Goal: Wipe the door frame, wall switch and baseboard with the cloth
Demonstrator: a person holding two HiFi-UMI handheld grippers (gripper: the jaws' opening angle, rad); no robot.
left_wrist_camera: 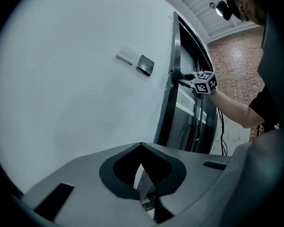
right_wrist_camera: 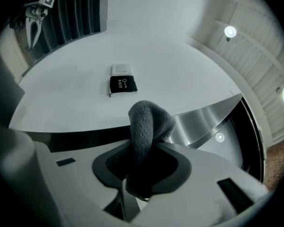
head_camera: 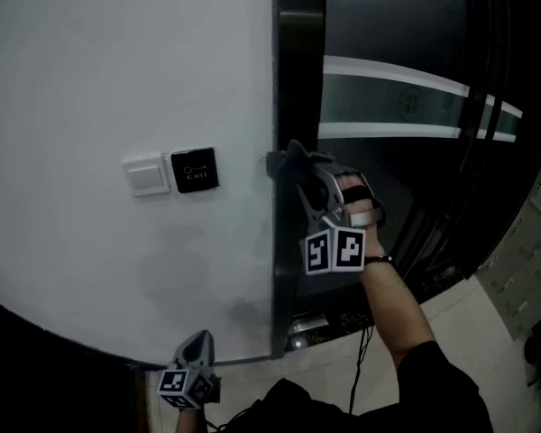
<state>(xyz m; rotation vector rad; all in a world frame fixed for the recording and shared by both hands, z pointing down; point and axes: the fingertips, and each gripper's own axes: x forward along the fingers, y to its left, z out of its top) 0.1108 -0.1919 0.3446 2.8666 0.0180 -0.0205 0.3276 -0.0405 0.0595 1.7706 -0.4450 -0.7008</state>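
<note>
At the dark door frame [head_camera: 287,70], three o'clock from the wall switch [head_camera: 148,175] and black exit button [head_camera: 195,170], the right gripper [head_camera: 298,171] is pinching the grey cloth [right_wrist_camera: 144,126] — fabric bulging past its jaws. At six o'clock, the left gripper [head_camera: 197,345] is hanging low, jaws meeting — nothing between.

Left gripper [left_wrist_camera: 141,145], closed and empty, faces the wall [left_wrist_camera: 71,89] beside the door frame [left_wrist_camera: 166,112].
</note>
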